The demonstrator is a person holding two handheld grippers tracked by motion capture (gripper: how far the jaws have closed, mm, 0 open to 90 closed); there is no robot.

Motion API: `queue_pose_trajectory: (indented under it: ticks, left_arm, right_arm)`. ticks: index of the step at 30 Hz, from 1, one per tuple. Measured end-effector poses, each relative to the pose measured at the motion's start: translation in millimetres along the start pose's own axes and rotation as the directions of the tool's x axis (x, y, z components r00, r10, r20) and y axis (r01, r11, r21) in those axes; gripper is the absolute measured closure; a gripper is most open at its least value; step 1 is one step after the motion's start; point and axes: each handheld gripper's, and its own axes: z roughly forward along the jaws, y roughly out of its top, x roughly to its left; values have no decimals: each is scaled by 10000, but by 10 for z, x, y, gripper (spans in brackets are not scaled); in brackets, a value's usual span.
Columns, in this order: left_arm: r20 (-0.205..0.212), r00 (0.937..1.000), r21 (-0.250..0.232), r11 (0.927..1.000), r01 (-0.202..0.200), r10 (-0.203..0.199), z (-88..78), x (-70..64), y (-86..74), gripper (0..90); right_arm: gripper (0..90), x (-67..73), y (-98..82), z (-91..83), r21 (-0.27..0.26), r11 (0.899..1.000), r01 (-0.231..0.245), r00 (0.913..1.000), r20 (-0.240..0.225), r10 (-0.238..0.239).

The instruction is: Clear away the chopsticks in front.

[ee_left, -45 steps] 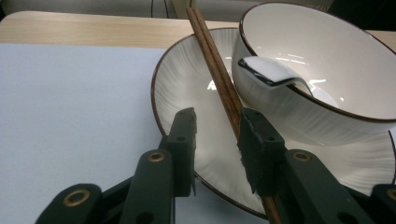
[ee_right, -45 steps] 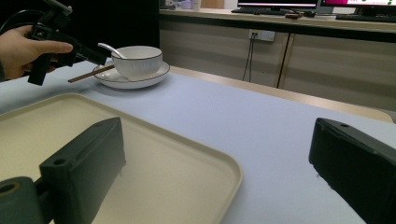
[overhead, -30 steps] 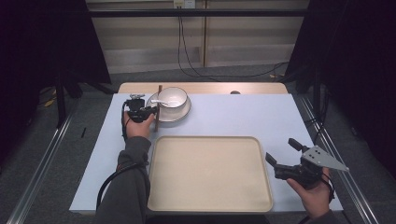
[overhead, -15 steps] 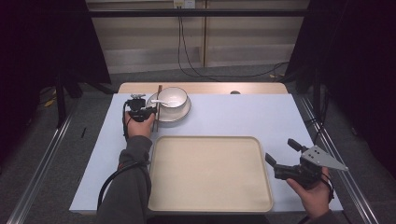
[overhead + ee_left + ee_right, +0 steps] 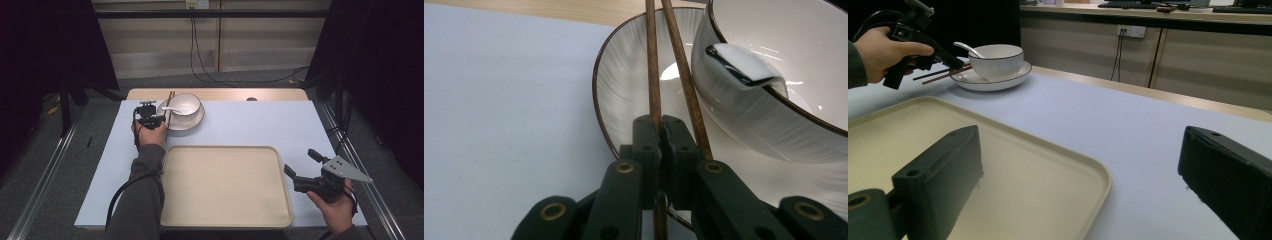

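Left gripper [image 5: 662, 122], lower centre of its view, has just been closing and clamps one chopstick [image 5: 652, 60] over the plate [image 5: 624, 85]. Right gripper [image 5: 302, 164], lower right, gapes beside the tray [image 5: 225, 187]. Pale blue tabletop [image 5: 260, 122]; dark curtains surround.

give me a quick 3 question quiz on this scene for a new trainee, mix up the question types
1. True or false: the left gripper is shut on one chopstick.
2. Multiple choice: where does the spoon sit? A) on the tray B) in the bowl C) on the bare table
3. Short answer: how do the right gripper jaws stand, and is anything between them?

Key
1. True. Its jaws have just been closing and now pinch one chopstick; the second chopstick lies just beside them, over the plate.
2. B, in the bowl, handle resting on the rim.
3. Wide open, holding nothing, near the tray edge.
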Motion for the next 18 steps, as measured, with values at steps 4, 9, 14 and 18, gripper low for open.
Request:
queue_pose_trajectory:
  ticks: [4,9,14,18]
  left_arm:
    - [145,9990,-55,9991,426,-425,-86,14,-21,856]
    - [91,9960,-384,9953,889,-886,-295,37,-98,856]
    - [263,9884,-570,9869,1507,-1494,-489,35,-254,856]
    - [387,9836,-908,9797,1789,-1761,-681,-19,-400,856]
  right_arm:
    - [37,-2,-1,-4,34,10000,-37,10000,28,37]
    - [38,3,1,-3,31,10000,-18,10000,11,18]
    - [38,10,0,14,66,10000,62,10000,-5,-62]
    - [37,28,6,16,75,9999,108,9999,-58,-108]
